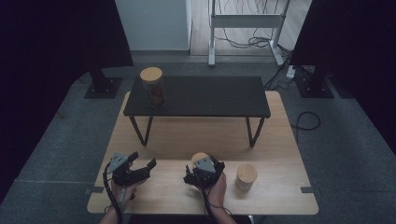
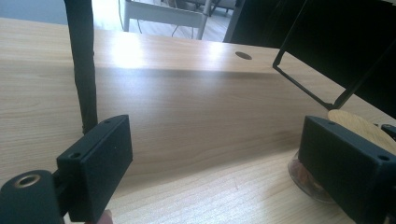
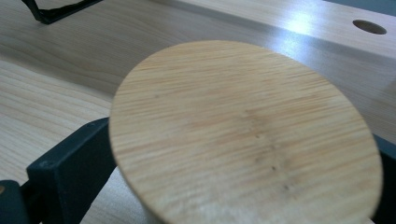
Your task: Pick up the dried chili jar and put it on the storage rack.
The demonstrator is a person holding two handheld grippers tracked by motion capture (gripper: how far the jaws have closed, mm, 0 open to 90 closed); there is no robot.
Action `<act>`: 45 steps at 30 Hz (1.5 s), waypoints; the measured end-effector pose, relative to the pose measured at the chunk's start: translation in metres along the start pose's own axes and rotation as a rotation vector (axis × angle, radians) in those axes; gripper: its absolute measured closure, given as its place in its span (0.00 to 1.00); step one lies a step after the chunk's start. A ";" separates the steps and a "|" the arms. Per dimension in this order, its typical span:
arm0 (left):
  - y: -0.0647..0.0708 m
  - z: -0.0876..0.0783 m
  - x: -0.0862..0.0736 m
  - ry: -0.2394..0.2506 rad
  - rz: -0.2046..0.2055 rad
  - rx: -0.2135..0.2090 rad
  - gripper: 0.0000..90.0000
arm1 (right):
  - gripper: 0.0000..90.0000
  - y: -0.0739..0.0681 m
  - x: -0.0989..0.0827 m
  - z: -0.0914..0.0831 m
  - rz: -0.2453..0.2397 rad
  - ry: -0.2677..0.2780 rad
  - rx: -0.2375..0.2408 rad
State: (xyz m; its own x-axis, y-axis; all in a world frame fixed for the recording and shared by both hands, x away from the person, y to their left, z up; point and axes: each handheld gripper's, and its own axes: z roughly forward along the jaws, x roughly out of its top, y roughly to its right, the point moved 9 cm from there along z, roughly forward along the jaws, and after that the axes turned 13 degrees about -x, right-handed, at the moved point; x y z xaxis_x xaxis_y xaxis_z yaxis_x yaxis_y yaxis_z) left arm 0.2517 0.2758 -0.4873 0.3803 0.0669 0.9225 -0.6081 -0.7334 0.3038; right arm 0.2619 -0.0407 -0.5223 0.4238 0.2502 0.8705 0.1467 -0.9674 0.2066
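A jar with a round wooden lid (image 3: pixel 243 130) stands on the wooden table (image 1: pixel 163 140) near its front edge. My right gripper (image 1: pixel 201 162) reaches over it, one black jaw on each side just below the lid. The lid hides whether the pads press on the glass. In the left gripper view the same jar (image 2: pixel 362 128) sits at the right, partly behind one jaw. My left gripper (image 1: pixel 142 161) hovers to the jar's left, open and empty (image 2: pixel 215 140). A second jar (image 1: pixel 246 176) stands right of the right hand. A third jar (image 1: pixel 152 86) stands on the black shelf (image 1: pixel 210 95).
The low black shelf spans the back half of the table on thin metal legs (image 2: pixel 84 70). A cable hole (image 3: pixel 369 26) lies in the tabletop. Beyond the table are a white stand (image 1: pixel 245 21) and cables on the grey floor.
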 end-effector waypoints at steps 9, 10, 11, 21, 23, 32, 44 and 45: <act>-0.001 0.000 0.000 -0.001 0.000 0.001 0.11 | 0.03 0.000 -0.001 0.005 -0.005 -0.021 0.002; -0.001 0.000 0.000 0.000 -0.001 0.001 0.11 | 0.04 0.000 -0.001 0.005 -0.005 -0.021 0.003; -0.001 0.000 0.000 -0.001 -0.001 0.000 0.11 | 0.06 -0.001 -0.001 0.005 -0.004 -0.020 0.002; -0.002 0.001 -0.001 -0.007 -0.004 0.001 0.11 | 0.25 -0.001 -0.002 0.008 0.007 -0.018 0.003; -0.002 0.002 -0.002 -0.008 -0.003 0.001 0.11 | 0.26 -0.001 -0.002 0.008 0.012 -0.017 0.006; -0.002 0.002 -0.002 -0.008 0.000 0.000 0.11 | 0.27 -0.001 -0.003 0.008 0.008 -0.008 0.015; -0.002 0.002 -0.002 -0.010 0.001 0.000 0.11 | 0.27 0.003 -0.003 0.004 0.012 0.030 0.016; -0.002 0.002 -0.002 -0.010 0.001 0.000 0.11 | 0.27 0.004 -0.002 0.004 0.014 0.034 0.017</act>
State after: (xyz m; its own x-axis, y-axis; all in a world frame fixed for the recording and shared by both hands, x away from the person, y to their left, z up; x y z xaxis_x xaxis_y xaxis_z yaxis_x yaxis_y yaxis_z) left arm 0.2536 0.2754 -0.4901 0.3872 0.0594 0.9201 -0.6081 -0.7337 0.3033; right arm 0.2647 -0.0449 -0.5252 0.3953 0.2345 0.8881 0.1560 -0.9700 0.1867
